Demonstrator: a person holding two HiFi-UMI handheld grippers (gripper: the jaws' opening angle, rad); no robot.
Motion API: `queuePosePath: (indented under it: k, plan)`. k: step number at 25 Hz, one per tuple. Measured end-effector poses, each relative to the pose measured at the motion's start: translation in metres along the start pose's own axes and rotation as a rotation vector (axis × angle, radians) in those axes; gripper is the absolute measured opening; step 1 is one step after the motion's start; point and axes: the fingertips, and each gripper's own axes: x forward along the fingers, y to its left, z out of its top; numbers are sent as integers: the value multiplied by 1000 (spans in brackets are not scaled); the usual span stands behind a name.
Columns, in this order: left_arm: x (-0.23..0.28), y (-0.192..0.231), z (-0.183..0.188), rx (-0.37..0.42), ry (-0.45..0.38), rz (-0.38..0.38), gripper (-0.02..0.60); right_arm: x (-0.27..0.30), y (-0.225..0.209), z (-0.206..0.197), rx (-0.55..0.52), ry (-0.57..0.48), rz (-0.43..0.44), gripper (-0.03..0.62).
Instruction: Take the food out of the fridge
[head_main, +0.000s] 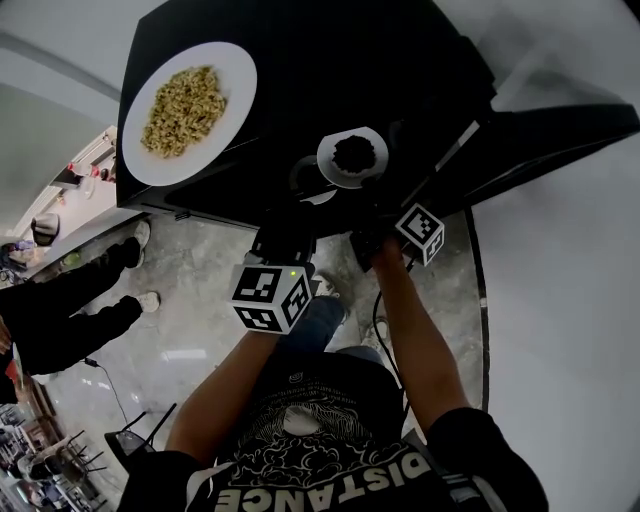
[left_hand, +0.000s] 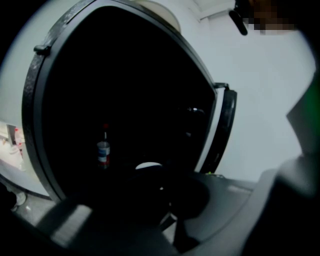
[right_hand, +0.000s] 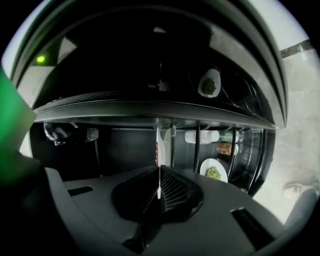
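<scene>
A black fridge (head_main: 300, 60) stands open below me, its door (head_main: 560, 140) swung to the right. A large white plate of yellowish food (head_main: 185, 110) lies on its top. A small white plate of dark food (head_main: 352, 155) sits at the top's front edge, and the right gripper view shows this small plate (right_hand: 209, 86) too. Inside, low on the right, is another white plate with green food (right_hand: 213, 172). My right gripper (right_hand: 159, 189) reaches into the fridge, shut on a thin upright white strip (right_hand: 159, 150) with a red edge; I cannot tell what it is. My left gripper (left_hand: 167, 195) is before the dark opening, its jaws lost in shadow.
A small bottle (left_hand: 103, 152) shows in the dark of the fridge. A white bottle (right_hand: 202, 136) lies on an upper shelf behind thin upright bars. Another person's legs (head_main: 90, 290) stand on the marble floor at the left. A white wall (head_main: 560, 300) runs along the right.
</scene>
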Motion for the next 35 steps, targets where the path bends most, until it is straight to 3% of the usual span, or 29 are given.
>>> queuePosePath:
  k: [15,30,35]
  plan:
    - [-25,-15,17,-10,-79,46,2,-73,65,-29,-43,83,71,6]
    - [-75,-46,33,-45,-181,99,2,-184,168,-40,-120,190,168,6]
    - [-89,-53,44,-45,-213,108,2,-210,212,-52,-134,223,240,6]
